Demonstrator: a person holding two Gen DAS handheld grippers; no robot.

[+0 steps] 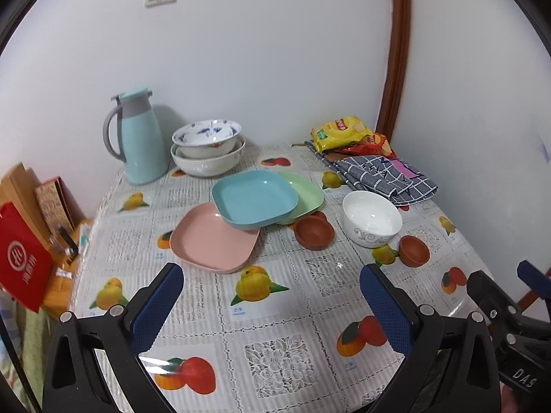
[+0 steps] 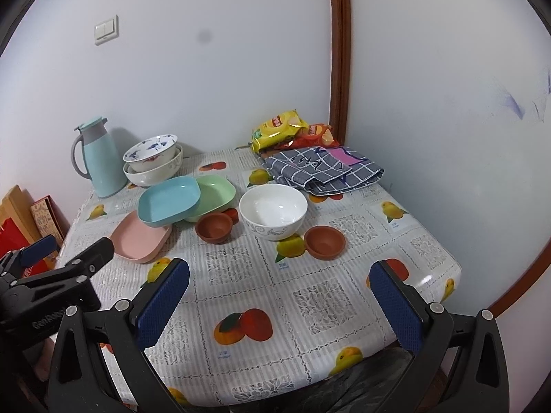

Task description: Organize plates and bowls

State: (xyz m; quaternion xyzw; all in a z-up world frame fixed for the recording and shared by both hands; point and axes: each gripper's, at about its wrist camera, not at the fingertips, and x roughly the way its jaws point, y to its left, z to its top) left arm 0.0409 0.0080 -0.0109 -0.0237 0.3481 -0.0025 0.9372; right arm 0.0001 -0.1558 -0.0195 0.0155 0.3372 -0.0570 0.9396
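A blue plate (image 1: pixel 254 199) leans on a pink plate (image 1: pixel 213 239) and a green plate (image 1: pixel 306 191) mid-table. Beside them sit two small brown bowls (image 1: pixel 314 232) (image 1: pixel 414 250) and a white bowl (image 1: pixel 372 218). Two patterned bowls (image 1: pixel 206 146) are stacked at the back. My left gripper (image 1: pixel 272 287) hovers open over the near table, nothing between its fingers. My right gripper (image 2: pixel 280 284) is also open and empty, short of the white bowl (image 2: pixel 273 211) and the brown bowls (image 2: pixel 214 227) (image 2: pixel 324 242). The plates (image 2: pixel 169 204) lie to its left.
A light-blue thermos jug (image 1: pixel 139 137) stands at the back left. Snack bags (image 1: pixel 341 134) and a folded checked cloth (image 1: pixel 385 177) fill the back right corner. Walls bound the fruit-print table (image 1: pixel 275 340) behind and right. Boxes (image 1: pixel 24 254) stand left of it.
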